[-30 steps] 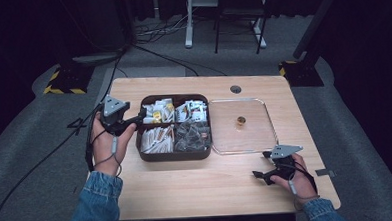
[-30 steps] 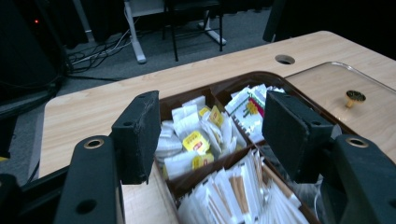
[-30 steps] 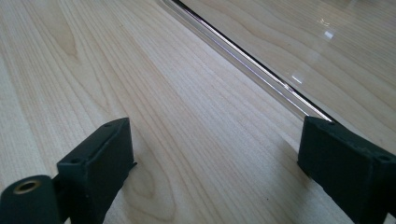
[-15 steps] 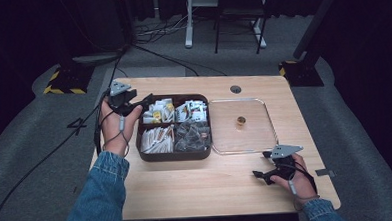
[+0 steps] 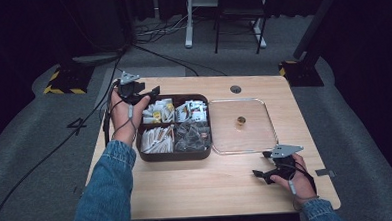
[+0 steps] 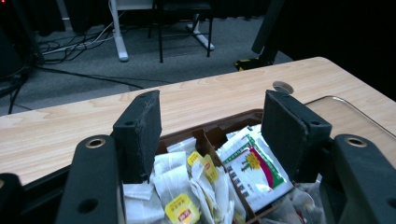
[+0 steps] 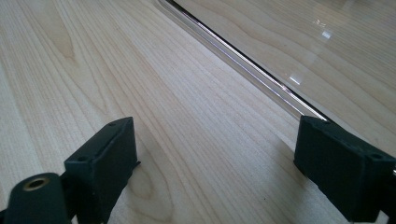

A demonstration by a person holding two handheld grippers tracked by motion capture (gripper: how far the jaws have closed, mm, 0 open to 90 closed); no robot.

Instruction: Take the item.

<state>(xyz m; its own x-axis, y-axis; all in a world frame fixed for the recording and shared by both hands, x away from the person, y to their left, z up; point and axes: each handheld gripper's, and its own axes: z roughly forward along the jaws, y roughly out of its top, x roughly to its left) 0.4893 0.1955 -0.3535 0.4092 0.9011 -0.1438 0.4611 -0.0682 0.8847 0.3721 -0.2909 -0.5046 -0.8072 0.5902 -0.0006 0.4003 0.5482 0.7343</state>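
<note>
A dark brown four-compartment box (image 5: 175, 155) holds yellow-tagged tea bags (image 5: 159, 112), printed sachets (image 5: 191, 110), white sticks (image 5: 157, 139) and clear-wrapped packets (image 5: 190, 136). My left gripper (image 5: 152, 92) hovers over the box's back left corner. It is open; its jaws have just closed a little, with nothing gripped. In the left gripper view my left gripper (image 6: 212, 126) frames the tea bags (image 6: 180, 196) and a green-and-red sachet (image 6: 252, 168). My right gripper (image 5: 259, 174) rests open on the table beside the clear tray (image 5: 273, 122). In the right gripper view my right gripper (image 7: 215, 154) has bare wood between its pads.
A small gold object (image 5: 241, 120) sits in the clear tray, whose rim (image 7: 261, 74) runs just beyond my right jaws. A cable hole (image 5: 235, 89) lies near the table's back edge. Cables, a chair and stands are on the floor beyond.
My left hand has moved away from me along the box's left side to its back left corner. The right hand has stayed where it was.
</note>
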